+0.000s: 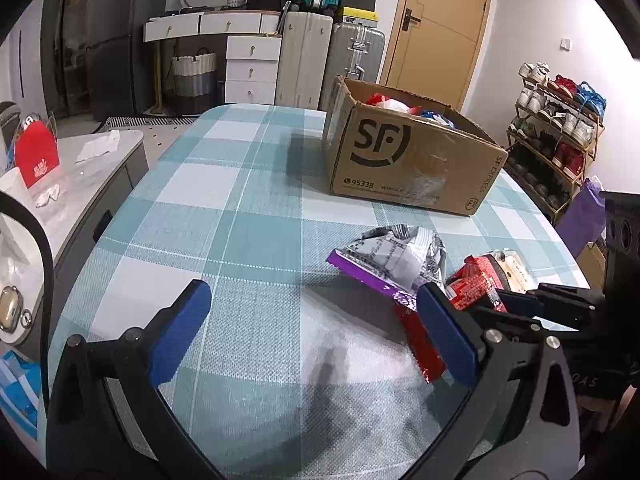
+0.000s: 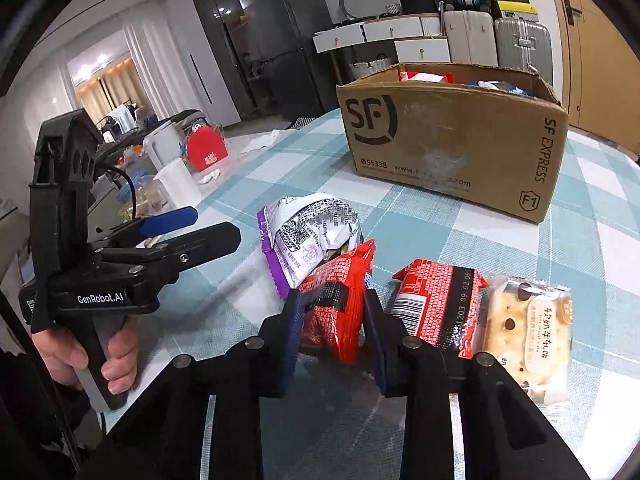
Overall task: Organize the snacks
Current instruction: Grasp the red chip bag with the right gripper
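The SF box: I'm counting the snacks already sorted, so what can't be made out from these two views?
- SF box contents: in both views the cardboard walls hide all but red, white and blue wrapper tops, so no count.
- Purple snack bag: its front label faces away; right wrist view.
- Red packet in the right tool: its lower end is hidden behind the pads.

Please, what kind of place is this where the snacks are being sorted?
Most likely a lived-in home, perhaps a dining or living area. A table with a checked cloth holds a cardboard delivery box, a shoe rack stands by the wall, and suitcases are stacked next to a wooden door.
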Demonstrator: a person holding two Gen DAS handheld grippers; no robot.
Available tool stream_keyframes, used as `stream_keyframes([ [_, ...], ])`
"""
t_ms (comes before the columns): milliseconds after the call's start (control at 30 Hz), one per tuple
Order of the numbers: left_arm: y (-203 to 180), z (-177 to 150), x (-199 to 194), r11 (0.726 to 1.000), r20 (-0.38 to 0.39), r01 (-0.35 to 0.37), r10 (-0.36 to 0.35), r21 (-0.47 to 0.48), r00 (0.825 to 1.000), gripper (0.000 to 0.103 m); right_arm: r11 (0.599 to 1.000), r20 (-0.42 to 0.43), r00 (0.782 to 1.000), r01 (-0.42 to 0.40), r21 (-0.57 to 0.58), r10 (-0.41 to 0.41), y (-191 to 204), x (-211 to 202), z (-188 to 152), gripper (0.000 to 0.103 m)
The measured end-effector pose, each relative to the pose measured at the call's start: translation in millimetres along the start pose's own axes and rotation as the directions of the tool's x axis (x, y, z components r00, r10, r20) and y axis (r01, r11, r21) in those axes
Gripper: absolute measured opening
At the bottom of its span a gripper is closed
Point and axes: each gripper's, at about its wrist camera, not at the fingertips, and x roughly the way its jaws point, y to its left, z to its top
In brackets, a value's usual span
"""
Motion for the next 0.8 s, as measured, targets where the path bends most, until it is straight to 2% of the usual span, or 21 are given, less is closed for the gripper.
stream_keyframes([
  [167,4,-4,-5,1.0,-0.009,0.001,-0.001,-0.01,1.0,0.102,0.999,0.014,1.0,-0.024,0.023,0.024,-1,-5,-4,0.026],
  [467,8,-7,-10,1.0,-0.017,-0.015,0.015,-0.016,1.0,0.102,0.998,0.074,0.997,-0.009,0.06,0.004,-8,-40,-11,0.023],
  [633,2,-4,-7,1.0,-0.057,-0.015,0.015,0.002,0.998,0.102,0.995,0.121,0.993,-0.017,0.102,0.004,-19,-60,-15,0.023],
  [800,-10,6,-3,0.999,-0.081,0.023,-0.02,0.041,0.997,0.102,0.986,0.166,0.986,-0.013,0.165,-0.015,-35,-82,-25,0.023],
])
